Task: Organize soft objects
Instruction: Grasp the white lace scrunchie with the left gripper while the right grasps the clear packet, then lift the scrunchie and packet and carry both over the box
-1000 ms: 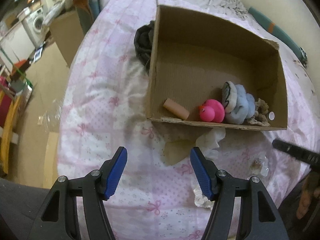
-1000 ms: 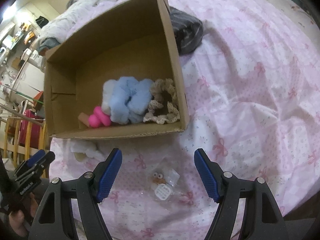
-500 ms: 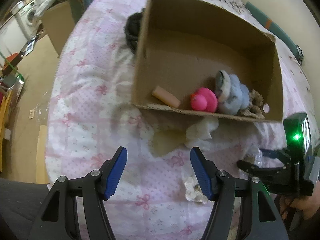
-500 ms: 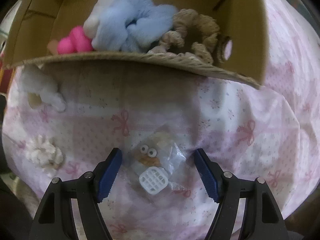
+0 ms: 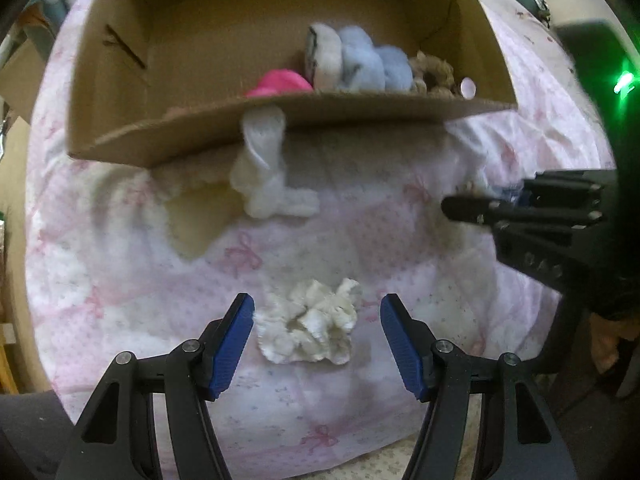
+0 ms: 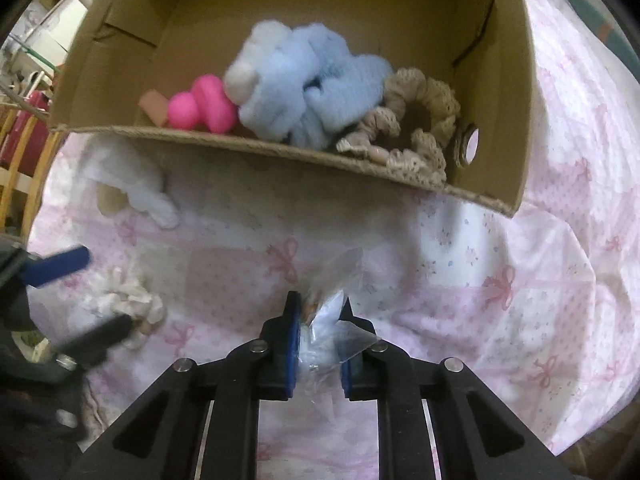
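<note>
Several soft toys fill the box (image 6: 280, 152); right tool (image 6: 320, 344) clamps a plastic packet (image 6: 324, 320), left tool (image 5: 316, 332) gapes around a white scrunchie (image 5: 312, 328).

pink toy (image 5: 280, 82) half hidden behind box wall (image 5: 280, 120), left gripper (image 6: 72, 300) motion-blurred

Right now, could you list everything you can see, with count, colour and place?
cardboard box: one, brown, open, on the bed
blue scrunchie: one, light blue, in the box
beige scrunchie: one, beige, in the box, right corner
pink toy: one, pink, in the box, left of the blue scrunchie
white plush: one, white, on the bedsheet against the box front
cream scrunchie: one, cream, between the open left claw's fingers
plastic packet: one, clear, in the right claw
bedsheet: one, pink and white
left claw: open
right claw: shut on the packet
</note>
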